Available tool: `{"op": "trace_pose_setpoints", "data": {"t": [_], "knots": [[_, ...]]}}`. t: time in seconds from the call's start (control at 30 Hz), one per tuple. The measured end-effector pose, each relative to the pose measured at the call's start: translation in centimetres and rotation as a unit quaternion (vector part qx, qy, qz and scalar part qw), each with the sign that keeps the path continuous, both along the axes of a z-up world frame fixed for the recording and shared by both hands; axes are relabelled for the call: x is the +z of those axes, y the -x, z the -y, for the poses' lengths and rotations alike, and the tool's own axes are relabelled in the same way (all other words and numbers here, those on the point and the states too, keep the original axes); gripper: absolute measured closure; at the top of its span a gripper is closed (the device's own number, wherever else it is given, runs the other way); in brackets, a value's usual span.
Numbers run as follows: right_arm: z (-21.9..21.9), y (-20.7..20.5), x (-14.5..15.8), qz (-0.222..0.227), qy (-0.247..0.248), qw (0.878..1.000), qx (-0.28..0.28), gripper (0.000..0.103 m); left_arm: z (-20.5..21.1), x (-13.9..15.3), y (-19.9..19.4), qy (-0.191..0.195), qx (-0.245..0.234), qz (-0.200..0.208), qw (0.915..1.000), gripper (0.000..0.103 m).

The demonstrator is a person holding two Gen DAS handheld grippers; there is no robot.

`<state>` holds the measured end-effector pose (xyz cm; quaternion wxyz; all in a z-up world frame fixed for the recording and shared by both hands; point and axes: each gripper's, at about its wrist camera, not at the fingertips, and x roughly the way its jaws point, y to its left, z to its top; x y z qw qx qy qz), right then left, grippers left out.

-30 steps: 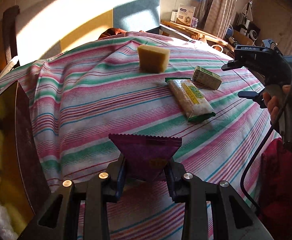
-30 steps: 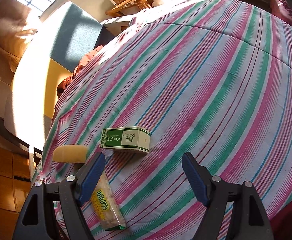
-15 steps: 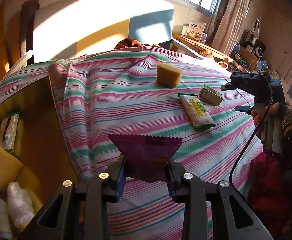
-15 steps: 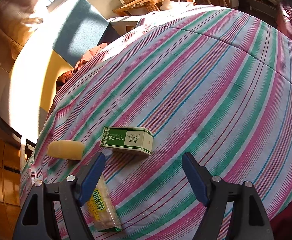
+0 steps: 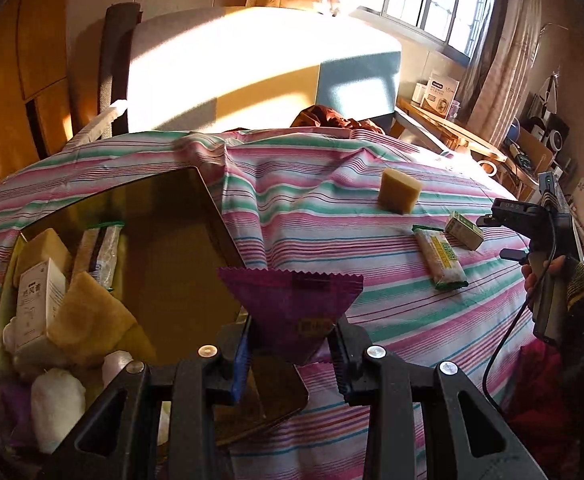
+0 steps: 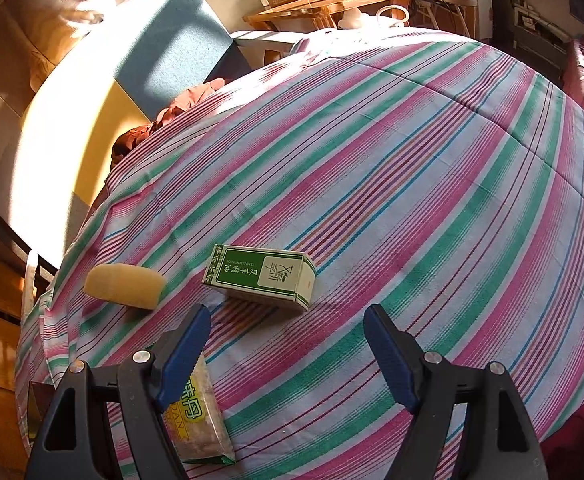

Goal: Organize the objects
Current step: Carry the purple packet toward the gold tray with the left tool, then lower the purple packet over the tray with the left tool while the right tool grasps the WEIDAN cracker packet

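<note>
Your left claw (image 5: 289, 350) is clamped shut on a purple sachet (image 5: 292, 300), held at lower centre of the left wrist view, just right of the open box (image 5: 207, 216) at lower left and not yet inside it. That box already carries several items: yellow sponges, a white carton, wrapped bars and white bundles, so the sorting appears well advanced. Your right claw (image 6: 287, 350) stands wide open and holds nothing; it hovers over the green carton (image 6: 261, 278) at centre of the right wrist view. Three items remain out on the striped cloth (image 6: 412, 200): the green carton, a yellow sponge (image 6: 125, 286) to its left, and a snack bar (image 6: 197, 420) at lower left, partly behind the claw finger. I cannot tell whether the cloth covers a bench or a bed. The room is sunlit from a window (image 5: 432, 0) at upper right, with cluttered shelving beyond.
</note>
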<state>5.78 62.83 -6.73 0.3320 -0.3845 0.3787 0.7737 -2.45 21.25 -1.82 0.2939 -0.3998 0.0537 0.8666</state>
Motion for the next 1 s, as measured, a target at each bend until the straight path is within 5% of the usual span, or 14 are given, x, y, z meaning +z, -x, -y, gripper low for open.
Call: {"op": "trace_pose_setpoints", "data": {"t": [0.33,1.0], "knots": [[1.8,0.9,1.3,-0.017,-0.030,0.998,0.048,0.023,2.5,0.4,-0.2,0.029,0.040,-0.025,0.9985,0.068],[4.3,3.3,0.9,0.002,-0.041,0.991,0.128,0.023,6.4,-1.7,1.4,0.042,0.081,0.000,0.9959,0.068]]}}
